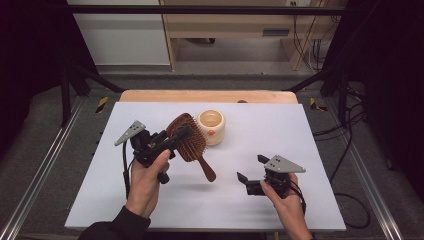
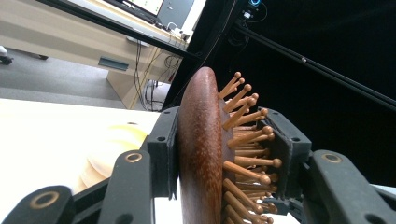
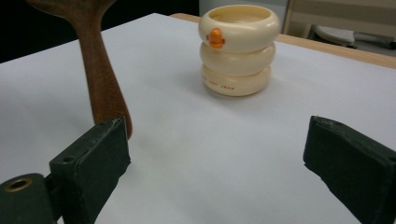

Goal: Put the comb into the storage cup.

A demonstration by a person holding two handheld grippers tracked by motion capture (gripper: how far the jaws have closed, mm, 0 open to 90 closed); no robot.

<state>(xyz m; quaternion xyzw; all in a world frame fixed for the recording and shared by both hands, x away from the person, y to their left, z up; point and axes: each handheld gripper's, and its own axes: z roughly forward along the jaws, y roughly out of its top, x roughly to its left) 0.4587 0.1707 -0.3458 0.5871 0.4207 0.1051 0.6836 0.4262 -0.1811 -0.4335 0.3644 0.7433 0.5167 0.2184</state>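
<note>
A brown wooden hairbrush (image 1: 189, 140) hangs above the white board, its handle (image 3: 100, 74) pointing down toward the near side. My left gripper (image 1: 177, 136) is shut on the brush head (image 2: 203, 154), one pad on the smooth back, the other against the wooden pins. A cream ribbed cup (image 1: 211, 126) with an orange mark stands just right of the brush (image 3: 238, 49). My right gripper (image 1: 251, 168) is at the near right, close over the board, its jaws wide open with nothing between them (image 3: 215, 154). The brush handle hangs beyond its left pad.
The white board (image 1: 280, 130) lies on a wooden table whose far edge (image 1: 207, 96) shows behind it. Metal rails run along both sides. Black frame posts and cables stand at the right, shelving and a desk farther back.
</note>
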